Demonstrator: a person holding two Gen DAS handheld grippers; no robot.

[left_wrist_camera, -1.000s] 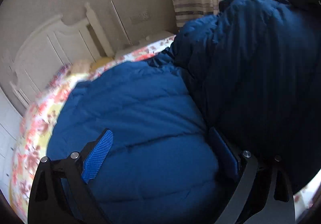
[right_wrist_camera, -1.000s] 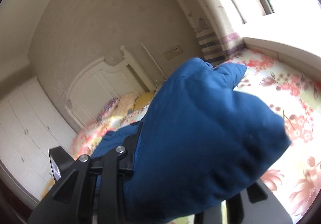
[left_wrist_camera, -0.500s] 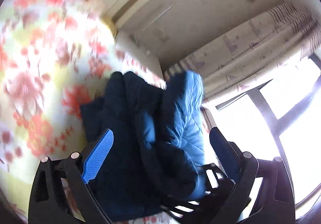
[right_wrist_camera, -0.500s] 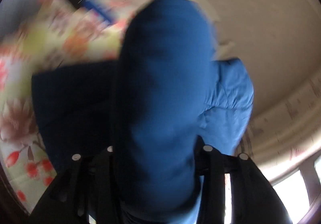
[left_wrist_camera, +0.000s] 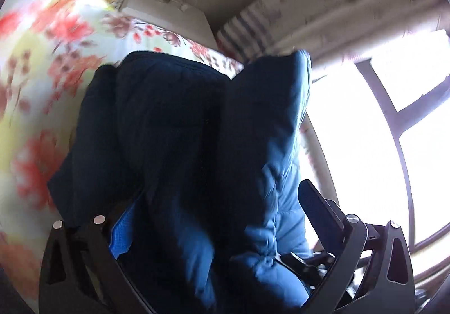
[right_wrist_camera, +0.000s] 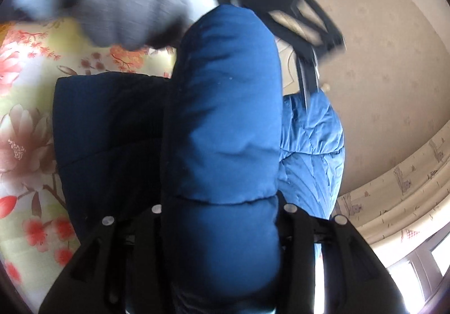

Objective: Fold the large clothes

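A large dark-blue puffer jacket (left_wrist_camera: 174, 145) lies bunched on the floral bed sheet (left_wrist_camera: 36, 66). My left gripper (left_wrist_camera: 222, 215) is open, its jaws wide apart around the jacket's folds; one blue pad (left_wrist_camera: 122, 232) shows at the left. My right gripper (right_wrist_camera: 222, 210) is shut on a thick padded roll of the jacket (right_wrist_camera: 225, 117) that rises straight ahead and hides the fingertips. The darker body of the jacket (right_wrist_camera: 109, 131) lies to the left. The left gripper's black frame (right_wrist_camera: 298, 24) shows blurred above the roll.
A floral sheet (right_wrist_camera: 25, 122) covers the bed. A bedside cabinet (left_wrist_camera: 166, 13) and striped curtain (left_wrist_camera: 247, 33) stand by the wall, a bright window (left_wrist_camera: 379, 145) at the right. The person's grey-gloved hand (right_wrist_camera: 112, 13) is blurred at the top.
Both views swung sharply over the last second. The left gripper came back over the jacket, which now fills its open jaws. The right gripper keeps its hold on the padded roll.
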